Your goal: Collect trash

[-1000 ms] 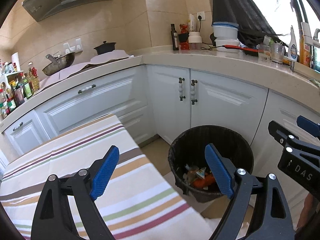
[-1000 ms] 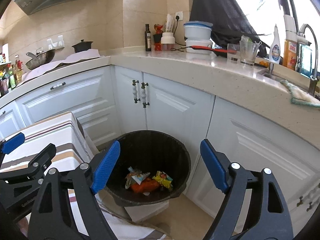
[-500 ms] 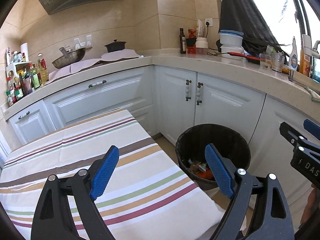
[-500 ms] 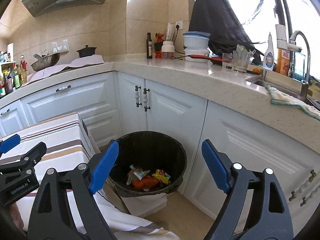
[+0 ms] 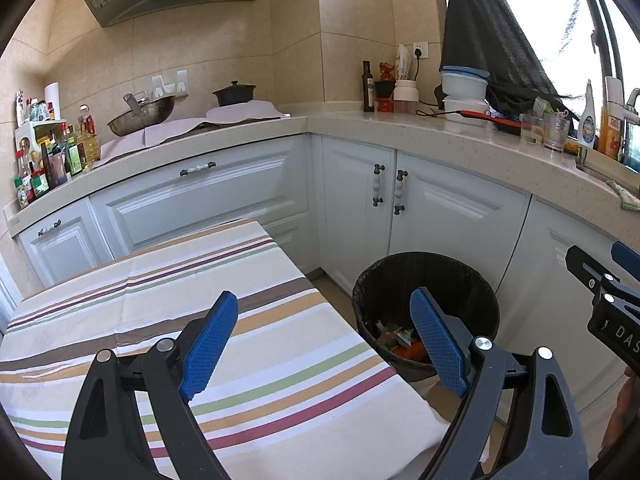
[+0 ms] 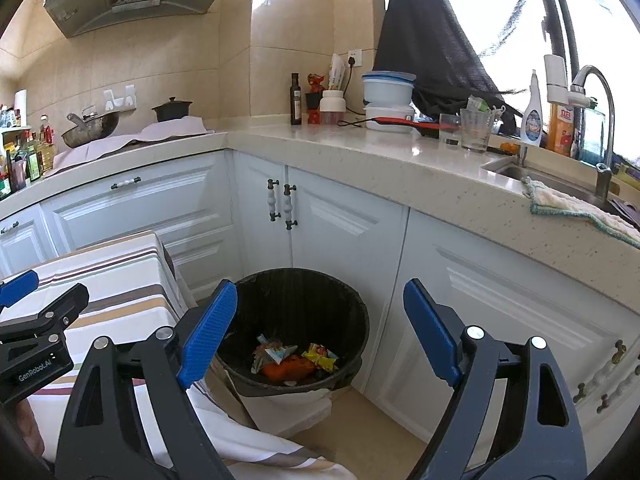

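A black-lined trash bin (image 6: 352,312) stands on the floor by the white corner cabinets, with colourful wrappers and orange scraps (image 6: 294,360) at its bottom. It also shows in the left wrist view (image 5: 472,280). My right gripper (image 6: 320,332) is open and empty, held above and in front of the bin. My left gripper (image 5: 324,338) is open and empty, above the right edge of the striped tablecloth (image 5: 160,288). The left gripper shows at the left edge of the right wrist view (image 6: 36,320), and the right gripper at the right edge of the left wrist view (image 5: 612,304).
The striped table (image 6: 120,280) stands close left of the bin. White cabinets (image 6: 340,232) and a speckled counter (image 6: 400,152) wrap the corner, with bottles, containers and glasses. A sink with a cloth (image 6: 572,208) is at right. A wok (image 5: 140,114) and spice bottles (image 5: 48,160) stand at left.
Both grippers have pulled up and back from the bin; the bin looks smaller and lower, and more of the table, counter and hood is in view. Both stay open.
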`<state>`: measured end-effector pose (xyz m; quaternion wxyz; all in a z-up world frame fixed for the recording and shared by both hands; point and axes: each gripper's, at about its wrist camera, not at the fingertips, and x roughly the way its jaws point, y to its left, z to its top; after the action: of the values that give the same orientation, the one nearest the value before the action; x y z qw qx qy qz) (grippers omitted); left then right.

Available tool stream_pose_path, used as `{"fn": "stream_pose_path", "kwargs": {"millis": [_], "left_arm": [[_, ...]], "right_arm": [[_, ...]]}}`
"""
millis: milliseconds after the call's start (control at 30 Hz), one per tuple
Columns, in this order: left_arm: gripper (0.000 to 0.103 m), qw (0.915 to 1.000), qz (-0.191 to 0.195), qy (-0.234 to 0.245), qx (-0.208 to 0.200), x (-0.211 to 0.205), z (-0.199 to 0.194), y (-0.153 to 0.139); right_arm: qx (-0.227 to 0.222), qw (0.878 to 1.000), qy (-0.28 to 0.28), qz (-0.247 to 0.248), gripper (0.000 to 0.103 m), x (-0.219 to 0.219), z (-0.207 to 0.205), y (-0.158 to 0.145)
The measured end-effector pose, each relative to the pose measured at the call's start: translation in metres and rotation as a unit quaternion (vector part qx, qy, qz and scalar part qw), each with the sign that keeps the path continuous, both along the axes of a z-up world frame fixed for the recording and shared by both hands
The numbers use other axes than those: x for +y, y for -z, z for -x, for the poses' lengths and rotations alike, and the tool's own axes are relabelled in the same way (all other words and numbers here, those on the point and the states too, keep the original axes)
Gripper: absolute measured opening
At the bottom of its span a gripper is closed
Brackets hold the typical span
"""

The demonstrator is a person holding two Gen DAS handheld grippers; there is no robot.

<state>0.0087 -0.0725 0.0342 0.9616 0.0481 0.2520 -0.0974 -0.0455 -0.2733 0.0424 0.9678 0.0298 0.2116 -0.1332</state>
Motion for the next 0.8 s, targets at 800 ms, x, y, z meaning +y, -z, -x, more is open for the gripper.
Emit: {"fn": "stream_pose_path", "kwargs": {"millis": [800], "left_arm": [[0.085, 1.0, 0.003, -0.005, -0.001, 0.0013, 0.0001, 0.0013]], "right_arm": [[0.001, 1.0, -0.001, 0.0, 0.084, -0.0013, -0.0007, 0.0006]]}}
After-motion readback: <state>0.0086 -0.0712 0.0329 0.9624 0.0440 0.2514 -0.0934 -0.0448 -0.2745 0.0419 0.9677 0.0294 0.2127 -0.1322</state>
